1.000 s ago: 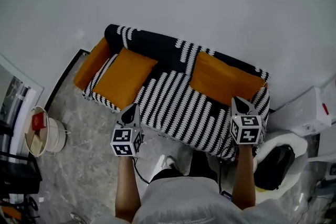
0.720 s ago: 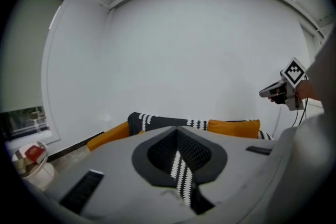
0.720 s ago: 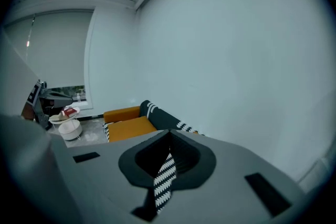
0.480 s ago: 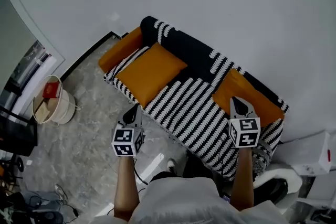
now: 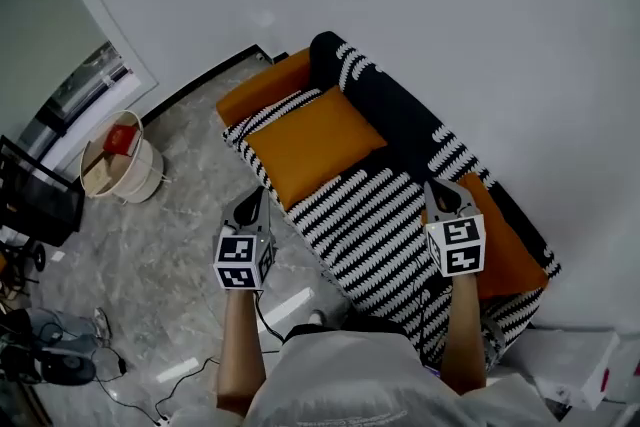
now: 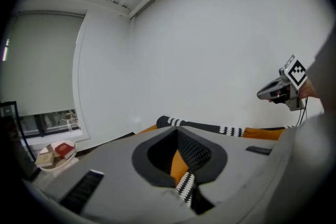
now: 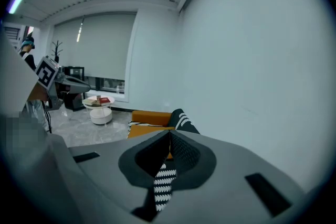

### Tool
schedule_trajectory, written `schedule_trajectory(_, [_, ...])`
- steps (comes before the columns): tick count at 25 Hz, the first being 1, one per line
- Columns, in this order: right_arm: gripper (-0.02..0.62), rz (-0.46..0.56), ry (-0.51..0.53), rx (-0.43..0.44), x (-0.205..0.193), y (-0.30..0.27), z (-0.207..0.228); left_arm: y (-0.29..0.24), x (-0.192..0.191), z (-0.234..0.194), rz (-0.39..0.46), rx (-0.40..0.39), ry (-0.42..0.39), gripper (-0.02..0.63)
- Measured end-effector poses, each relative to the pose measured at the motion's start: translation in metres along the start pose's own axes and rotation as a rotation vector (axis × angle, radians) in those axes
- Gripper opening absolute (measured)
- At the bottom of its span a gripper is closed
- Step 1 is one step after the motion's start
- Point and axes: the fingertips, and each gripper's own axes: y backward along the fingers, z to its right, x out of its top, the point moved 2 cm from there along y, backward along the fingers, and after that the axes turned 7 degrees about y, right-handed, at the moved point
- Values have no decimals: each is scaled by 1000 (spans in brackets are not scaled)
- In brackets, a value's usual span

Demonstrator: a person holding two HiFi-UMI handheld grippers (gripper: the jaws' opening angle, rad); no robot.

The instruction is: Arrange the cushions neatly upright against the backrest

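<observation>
Looks down now on the sofa running slantwise, upper left to lower right, and no longer nearly level across the head view as a second ago. Reads as a turn and a step of the body, not as any move of the furniture. Finds the left cushion lying flat on the striped seat, ahead of and to the right of the left gripper's jaws, short of the backrest and not upright. Finds the right cushion just beneath and beyond the right gripper's jaws, partly covered by that gripper, so cannot tell from here whether leaning or flat. Carries the left gripper at the sofa's front edge, much where it hung in the view before, with jaws pressed together on nothing. Shows in its own view only orange and stripe well past the closed tips. Carries the right gripper above the seat near the right cushion, jaws likewise together and empty, touching nothing. Leaves both cushions lying on the sofa as they lay a second ago, so counts no part of the arranging as done yet. Calls next, as a judgement, for parting one pair of jaws and reaching down to a cushion edge, most likely on the flat left one, to stand it against the backrest.
</observation>
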Motion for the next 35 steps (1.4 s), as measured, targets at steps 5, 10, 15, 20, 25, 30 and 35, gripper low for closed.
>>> schedule_trajectory(5, [3, 8, 49, 60, -2, -34, 15, -11, -4, -3, -3, 74, 10, 3])
schedule_trajectory(10, [3, 5, 67, 93, -9, -62, 28, -23, -23, -3, -43, 109, 7, 3])
schedule_trajectory(15, [3, -11, 65, 122, -13, -92, 34, -39, -42, -13, -96, 121, -14, 3])
schedule_trajectory(20, [3, -38, 52, 162, -19, -136, 35, -70, -68, -28, -147, 130, 17, 3])
schedule_trajectory(25, [3, -72, 106, 188, 4, -181, 30, -103, -78, -62, -181, 120, 49, 3])
schedule_trajectory(30, [3, -116, 104, 209, 8, -229, 26, -135, -97, -94, -223, 121, 84, 3])
schedule_trajectory(35, [3, -184, 122, 232, 4, -284, 27, -170, -116, -119, -282, 114, 122, 3])
